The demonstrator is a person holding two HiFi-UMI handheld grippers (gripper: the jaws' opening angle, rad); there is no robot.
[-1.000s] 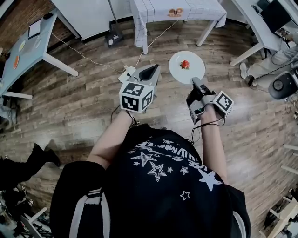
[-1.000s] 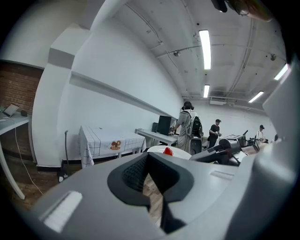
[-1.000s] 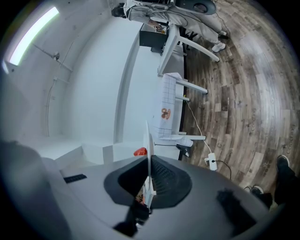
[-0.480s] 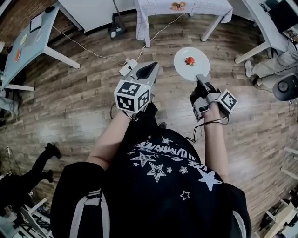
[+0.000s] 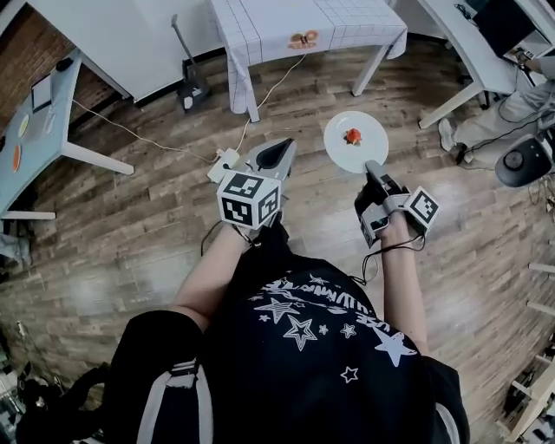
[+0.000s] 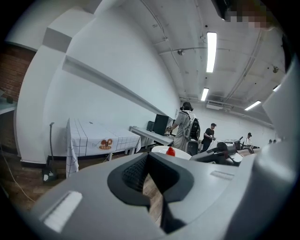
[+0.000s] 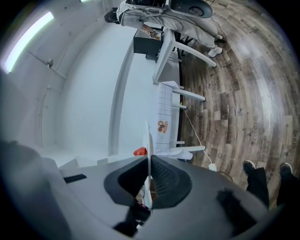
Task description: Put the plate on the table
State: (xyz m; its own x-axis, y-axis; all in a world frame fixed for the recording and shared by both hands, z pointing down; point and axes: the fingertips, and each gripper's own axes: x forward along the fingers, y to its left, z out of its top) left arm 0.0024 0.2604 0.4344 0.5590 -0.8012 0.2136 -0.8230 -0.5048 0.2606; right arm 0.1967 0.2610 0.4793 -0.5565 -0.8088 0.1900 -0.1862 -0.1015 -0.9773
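Observation:
A white round plate (image 5: 355, 146) with a small red piece of food (image 5: 352, 136) on it hangs level above the wooden floor. My right gripper (image 5: 371, 165) is shut on its near rim. The right gripper view shows the plate edge-on (image 7: 148, 136) between the pads, with the red food (image 7: 139, 151) beside it. My left gripper (image 5: 279, 149) is held to the plate's left, shut and empty. From the left gripper view the plate (image 6: 157, 150) lies just beyond the jaw tips. The table with a white checked cloth (image 5: 260, 26) stands ahead with a brown item (image 5: 303, 39) on it.
A cable and power strip (image 5: 224, 160) lie on the floor before the table, next to a dark stand (image 5: 191, 87). There is a grey-blue table (image 5: 35, 121) at left. White desks and an office chair (image 5: 520, 160) are at right. People (image 6: 187, 126) stand in the background.
The checked-cloth table has come closer and shifted left in the head view as the person walks toward it. The right gripper keeps its hold on the plate; the left stays shut.

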